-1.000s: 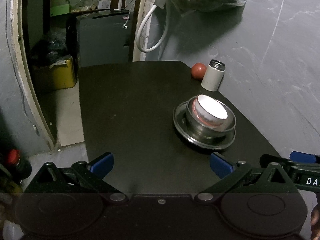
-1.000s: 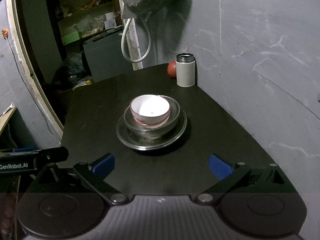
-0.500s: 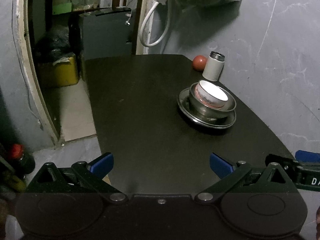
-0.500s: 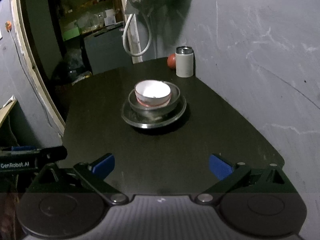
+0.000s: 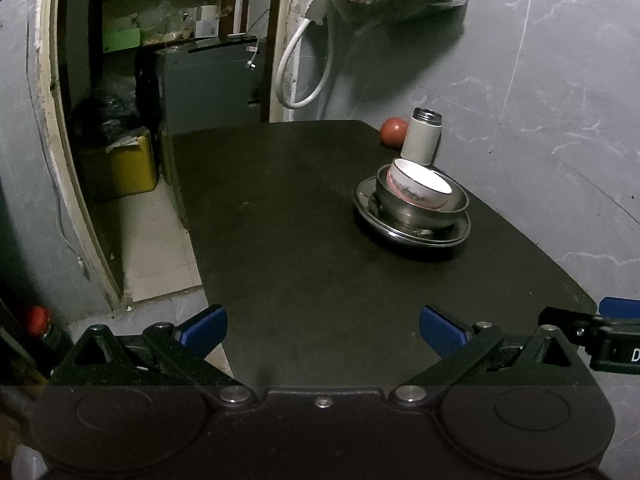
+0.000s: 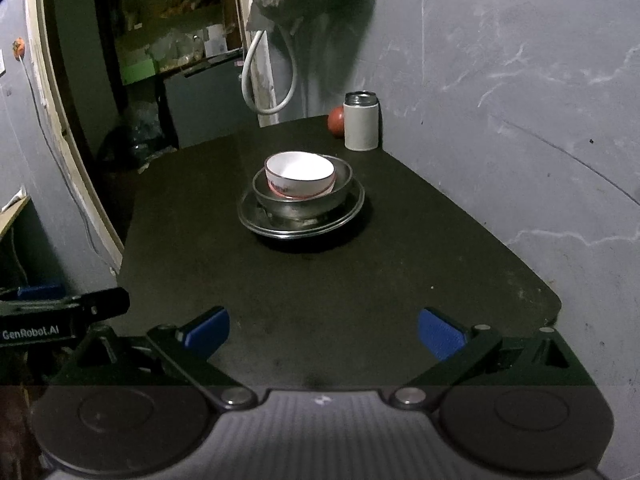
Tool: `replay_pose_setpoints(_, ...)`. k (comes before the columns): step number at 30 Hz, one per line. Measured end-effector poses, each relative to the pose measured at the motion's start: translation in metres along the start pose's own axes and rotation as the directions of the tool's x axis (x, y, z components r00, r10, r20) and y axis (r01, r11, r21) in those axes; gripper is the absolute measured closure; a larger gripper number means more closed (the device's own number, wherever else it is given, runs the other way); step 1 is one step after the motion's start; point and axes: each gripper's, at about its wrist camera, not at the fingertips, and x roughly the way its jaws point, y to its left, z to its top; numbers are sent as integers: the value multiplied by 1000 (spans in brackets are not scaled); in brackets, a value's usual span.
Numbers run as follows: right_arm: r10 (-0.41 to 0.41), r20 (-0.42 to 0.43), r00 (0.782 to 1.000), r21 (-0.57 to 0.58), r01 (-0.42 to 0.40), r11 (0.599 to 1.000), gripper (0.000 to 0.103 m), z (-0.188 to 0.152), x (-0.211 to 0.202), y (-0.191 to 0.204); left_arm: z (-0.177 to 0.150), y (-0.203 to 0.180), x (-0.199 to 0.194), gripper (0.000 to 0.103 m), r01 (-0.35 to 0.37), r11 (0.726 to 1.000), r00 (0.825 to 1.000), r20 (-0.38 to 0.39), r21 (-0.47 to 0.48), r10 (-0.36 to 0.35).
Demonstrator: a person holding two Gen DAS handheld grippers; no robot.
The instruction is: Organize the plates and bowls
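Both grippers have drawn back from the stacked bowls [image 6: 302, 184]

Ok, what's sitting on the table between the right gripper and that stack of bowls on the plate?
Nothing: in the right wrist view, only bare black table lies between the open right gripper and the stack.

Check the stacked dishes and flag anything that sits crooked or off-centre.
The white bowl sits tilted and pushed to one side inside the steel bowl, not nested flat. The steel bowl itself sits off-centre on the steel plate. Nothing looks spilled or broken.
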Motion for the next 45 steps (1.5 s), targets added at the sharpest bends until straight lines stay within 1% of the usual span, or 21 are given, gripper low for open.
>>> replay_pose_setpoints(14,-3,-3,1000,-10,3,1000,0,-1,-5,-2,-2,1,0,1,-2,1000,1000,1,-2,2)
replay_pose_setpoints(36,4,8,1000,-4,-4,1000,0,-2,-10,-9,-7,-9,-3,1,-5,1000,1000,12,5,5)
replay_pose_setpoints(45,8,7,1000,-4,-8,1000,0,-2,-10,-8,-6,-11,-4,1,-1,1000,1000,6,11,1)
